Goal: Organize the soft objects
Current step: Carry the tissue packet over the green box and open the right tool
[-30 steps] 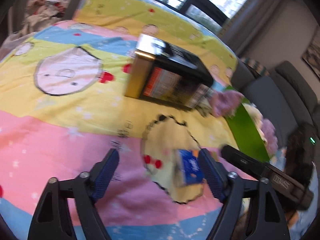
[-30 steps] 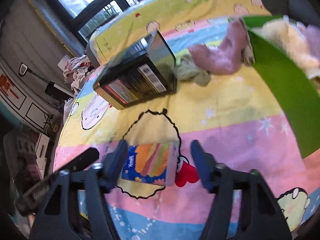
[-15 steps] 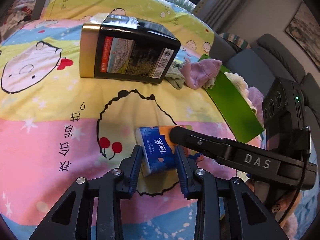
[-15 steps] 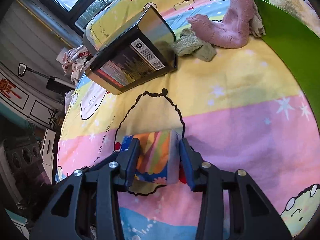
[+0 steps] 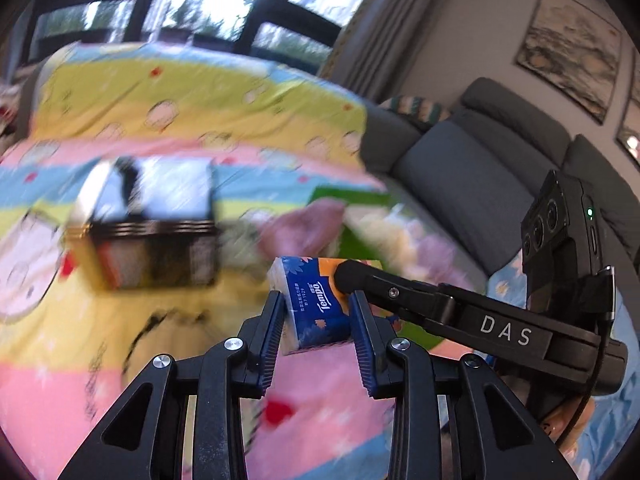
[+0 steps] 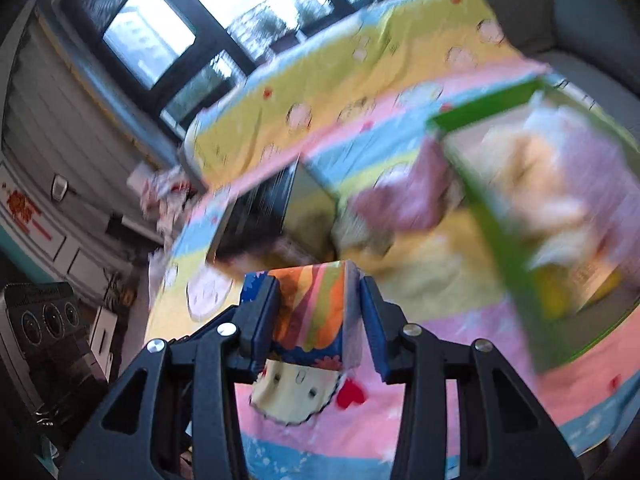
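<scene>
A blue and orange Tempo tissue pack (image 5: 316, 306) is gripped from both ends and held above the cartoon blanket (image 5: 120, 120). My left gripper (image 5: 318, 316) is shut on its blue end. My right gripper (image 6: 320, 312) is shut on its striped orange end (image 6: 316, 312); its finger (image 5: 400, 296) reaches in from the right in the left wrist view. A green box (image 6: 516, 240) with cream and purple soft things (image 6: 532, 184) lies to the right. A purple cloth (image 6: 404, 200) lies by its near corner.
A black and gold box (image 5: 148, 232) lies on its side on the blanket, left of the purple cloth (image 5: 304, 228). A grey sofa (image 5: 480, 168) stands behind on the right. Windows (image 5: 200, 8) line the far wall. The background is motion-blurred.
Both grippers closed on the tissue pack and have lifted it off the blanket together. The views have tilted up toward the windows and sofa.
</scene>
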Tool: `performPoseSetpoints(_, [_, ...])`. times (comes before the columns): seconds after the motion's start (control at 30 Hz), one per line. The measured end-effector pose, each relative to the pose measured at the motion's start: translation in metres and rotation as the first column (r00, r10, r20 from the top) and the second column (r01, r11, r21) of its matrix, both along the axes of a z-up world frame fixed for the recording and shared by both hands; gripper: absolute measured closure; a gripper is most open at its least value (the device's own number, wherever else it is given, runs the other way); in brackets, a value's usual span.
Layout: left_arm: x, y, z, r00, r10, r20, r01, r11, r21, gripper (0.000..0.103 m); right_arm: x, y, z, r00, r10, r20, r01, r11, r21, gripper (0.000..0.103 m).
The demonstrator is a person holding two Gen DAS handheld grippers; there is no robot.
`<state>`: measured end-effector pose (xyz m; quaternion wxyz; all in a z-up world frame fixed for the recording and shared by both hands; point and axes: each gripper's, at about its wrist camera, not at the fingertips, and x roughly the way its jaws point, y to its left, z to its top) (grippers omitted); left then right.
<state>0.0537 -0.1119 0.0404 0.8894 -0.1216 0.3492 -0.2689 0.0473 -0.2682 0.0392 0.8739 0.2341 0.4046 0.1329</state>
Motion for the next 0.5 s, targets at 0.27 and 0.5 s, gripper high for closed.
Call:
performPoseSetpoints(0.27, [0.069, -0.091, 0.034, 0.993, -0.110, 0.031, 0.110, 0.994, -0.016, 0.069, 0.046, -0.092, 0.034, 0.987, -0.159, 0.030, 0.159, 0.987, 0.011, 0.062])
performPoseSetpoints(0.5, [0.137, -0.138, 0.012, 0.980, -0.177, -0.090, 0.170, 0.982, -0.080, 0.069, 0.094, -0.131, 0.028, 0.977, -0.209, -0.033, 0.205, 0.975, -0.085, 0.062])
